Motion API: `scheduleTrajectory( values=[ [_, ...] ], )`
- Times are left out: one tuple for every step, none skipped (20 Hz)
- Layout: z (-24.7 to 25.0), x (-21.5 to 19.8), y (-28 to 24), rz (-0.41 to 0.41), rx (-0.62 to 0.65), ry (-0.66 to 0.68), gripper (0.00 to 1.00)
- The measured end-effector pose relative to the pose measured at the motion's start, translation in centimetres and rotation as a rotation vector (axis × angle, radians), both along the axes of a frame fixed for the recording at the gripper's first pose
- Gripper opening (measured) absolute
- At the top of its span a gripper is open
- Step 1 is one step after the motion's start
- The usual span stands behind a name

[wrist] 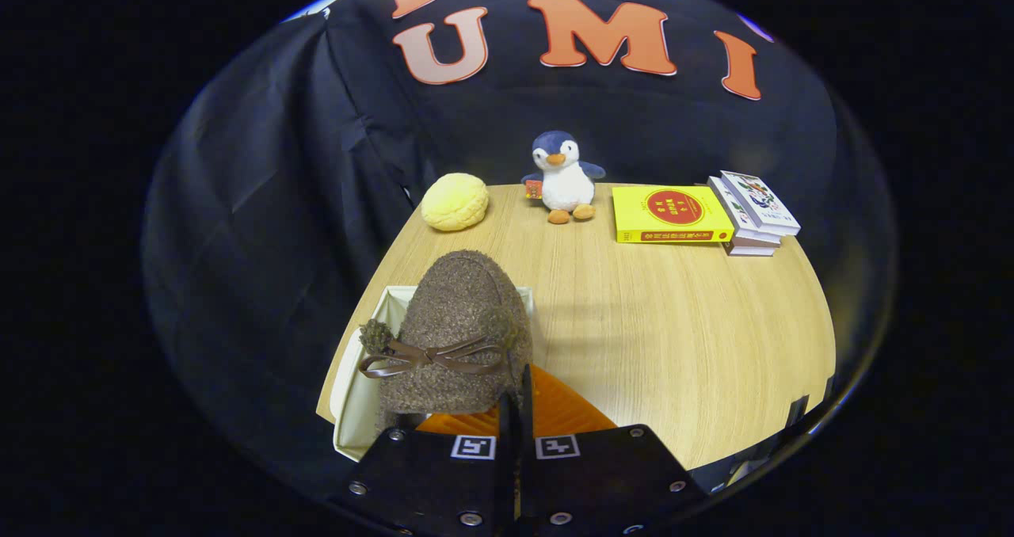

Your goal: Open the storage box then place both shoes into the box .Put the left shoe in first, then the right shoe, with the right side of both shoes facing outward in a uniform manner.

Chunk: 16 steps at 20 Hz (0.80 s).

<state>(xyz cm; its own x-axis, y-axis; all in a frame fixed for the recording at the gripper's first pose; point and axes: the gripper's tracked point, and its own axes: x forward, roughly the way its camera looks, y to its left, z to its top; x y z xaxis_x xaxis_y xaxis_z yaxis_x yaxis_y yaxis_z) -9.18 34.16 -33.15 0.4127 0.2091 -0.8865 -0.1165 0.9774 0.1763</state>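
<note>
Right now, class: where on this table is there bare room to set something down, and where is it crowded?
Free: the bare wood of the table between the yellow book and the gripper. Crowded: the back edge, with bun, penguin and books, and the box under the brown shoe.

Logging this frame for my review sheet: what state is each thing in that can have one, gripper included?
gripper: fingers pressed together on the shoe's collar
shoe: brown, fuzzy, held above the box, toe pointing away, bow on top
box: white, open, sits at the table's edge under the shoe
lid: orange, ribbed, lying beside the box
penguin: upright
books: closed, stacked
yellow book: closed, lying flat
</note>
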Motion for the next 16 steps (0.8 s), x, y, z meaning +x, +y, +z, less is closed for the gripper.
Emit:
scheduleTrajectory(
  values=[
    [-0.5,-0.1,0.7,0.010,-0.006,0.011,0.04],
    [-1.0,-0.3,1.6,0.023,-0.007,0.016,0.04],
    [-1.6,-0.4,2.2,0.032,-0.013,0.023,0.04],
    [-2.2,-0.7,2.7,0.040,-0.024,0.034,0.04],
    [-2.8,-0.8,3.0,0.045,-0.037,0.045,0.04],
    [-3.5,-1.2,3.2,0.051,-0.050,0.059,0.04],
    [-4.1,-1.3,3.4,0.056,-0.060,0.070,0.04],
    [-4.8,-1.6,3.6,0.062,-0.070,0.081,0.04],
    [-5.4,-1.8,3.5,0.063,-0.084,0.093,0.04],
    [-5.9,-2.1,3.5,0.062,-0.100,0.103,0.05],
    [-6.3,-2.3,3.4,0.061,-0.117,0.110,0.05],
    [-6.9,-2.3,3.1,0.063,-0.135,0.113,0.05],
    [-7.2,-2.5,2.7,0.059,-0.154,0.121,0.05],
    [-7.7,-2.9,2.5,0.057,-0.168,0.133,0.05],
    [-7.9,-3.3,2.5,0.057,-0.167,0.145,0.05],
    [-8.0,-3.4,2.6,0.060,-0.153,0.157,0.06]
  ],
)
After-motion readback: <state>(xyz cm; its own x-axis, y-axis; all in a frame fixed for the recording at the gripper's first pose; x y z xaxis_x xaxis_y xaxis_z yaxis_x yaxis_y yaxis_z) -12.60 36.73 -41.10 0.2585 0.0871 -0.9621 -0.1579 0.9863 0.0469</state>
